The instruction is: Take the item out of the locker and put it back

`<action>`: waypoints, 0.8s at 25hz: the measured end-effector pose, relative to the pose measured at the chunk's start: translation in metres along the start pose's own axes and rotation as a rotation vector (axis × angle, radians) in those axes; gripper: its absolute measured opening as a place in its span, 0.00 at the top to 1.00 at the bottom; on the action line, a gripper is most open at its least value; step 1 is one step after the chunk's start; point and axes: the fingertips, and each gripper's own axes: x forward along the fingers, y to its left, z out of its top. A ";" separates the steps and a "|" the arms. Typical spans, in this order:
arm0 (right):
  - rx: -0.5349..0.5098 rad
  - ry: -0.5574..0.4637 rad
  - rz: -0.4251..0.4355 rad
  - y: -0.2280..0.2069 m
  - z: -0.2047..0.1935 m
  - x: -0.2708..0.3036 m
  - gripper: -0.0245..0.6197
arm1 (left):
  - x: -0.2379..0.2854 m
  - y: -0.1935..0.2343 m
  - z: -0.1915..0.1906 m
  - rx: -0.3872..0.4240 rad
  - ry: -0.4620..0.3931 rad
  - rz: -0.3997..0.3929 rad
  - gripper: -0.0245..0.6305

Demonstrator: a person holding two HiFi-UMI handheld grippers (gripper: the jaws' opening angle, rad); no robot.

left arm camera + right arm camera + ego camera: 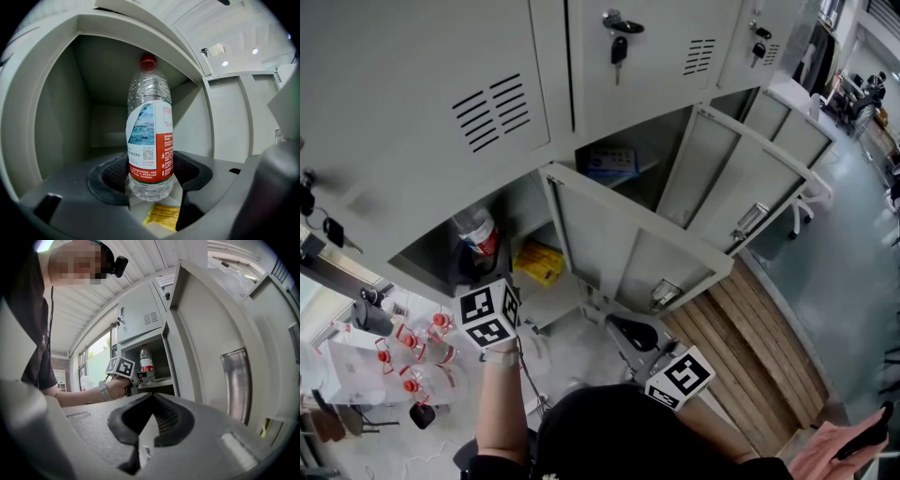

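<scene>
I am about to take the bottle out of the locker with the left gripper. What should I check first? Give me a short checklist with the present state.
1. Fingers of the left gripper on the water bottle: ok, one meets each side of its lower body.
2. Bottle upright: ok, red cap on top.
3. Locker door open: ok, swung wide.
4. Yellow packet out of the path: cannot tell; it lies just in front of the bottle.
5. Right gripper out of the way: ok, shut, empty, away from the bottle.
</scene>
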 end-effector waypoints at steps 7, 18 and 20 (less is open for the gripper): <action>0.002 0.000 0.002 0.003 0.000 -0.004 0.97 | -0.014 -0.013 0.000 0.023 0.003 -0.024 0.51; 0.020 0.015 0.006 0.010 -0.009 -0.011 0.97 | -0.036 -0.032 -0.033 0.020 0.078 -0.078 0.52; 0.026 0.019 0.008 0.011 -0.012 -0.012 0.97 | -0.042 -0.038 -0.038 0.032 0.079 -0.087 0.52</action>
